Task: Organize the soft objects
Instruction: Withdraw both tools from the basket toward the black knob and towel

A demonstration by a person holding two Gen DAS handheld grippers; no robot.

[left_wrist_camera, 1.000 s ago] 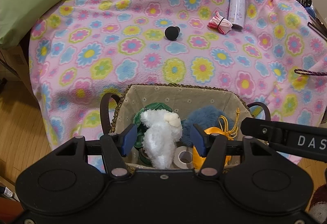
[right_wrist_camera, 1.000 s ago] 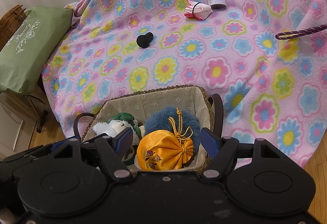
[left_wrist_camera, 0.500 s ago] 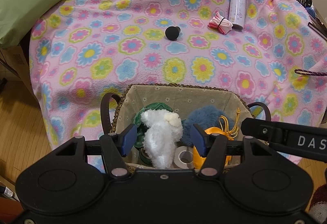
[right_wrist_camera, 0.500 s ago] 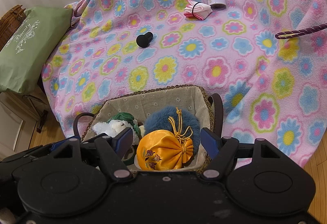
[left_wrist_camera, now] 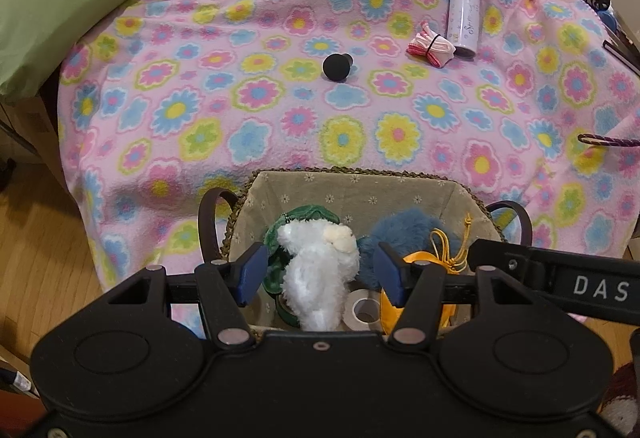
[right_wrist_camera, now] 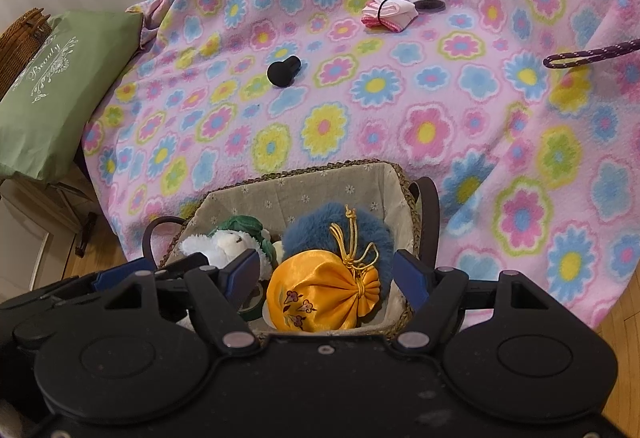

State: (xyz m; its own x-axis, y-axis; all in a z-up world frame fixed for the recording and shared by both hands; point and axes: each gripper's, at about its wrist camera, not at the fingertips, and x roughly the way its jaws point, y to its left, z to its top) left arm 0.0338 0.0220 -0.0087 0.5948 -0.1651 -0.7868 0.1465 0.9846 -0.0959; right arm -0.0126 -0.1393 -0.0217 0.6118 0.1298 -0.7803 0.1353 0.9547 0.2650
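Nearest the lens, left gripper (left_wrist_camera: pixel 318 272) and right gripper (right_wrist_camera: pixel 320 274) hover with jaws spread, pinching nothing. Below: lined basket (left_wrist_camera: pixel 348 184) holding white plush (left_wrist_camera: pixel 320 270), orange pouch (right_wrist_camera: pixel 320 296), blue pompom (right_wrist_camera: pixel 320 230). Beyond, on floral blanket (left_wrist_camera: pixel 248 118): pink cloth bundle (left_wrist_camera: pixel 431 48).

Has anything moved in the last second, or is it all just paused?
Nothing has visibly changed. Both grippers still hover open over the basket, holding nothing. The white plush, blue puff and orange pouch lie in it as before, and the bottle, pink cloth and black knob sit untouched on the blanket.
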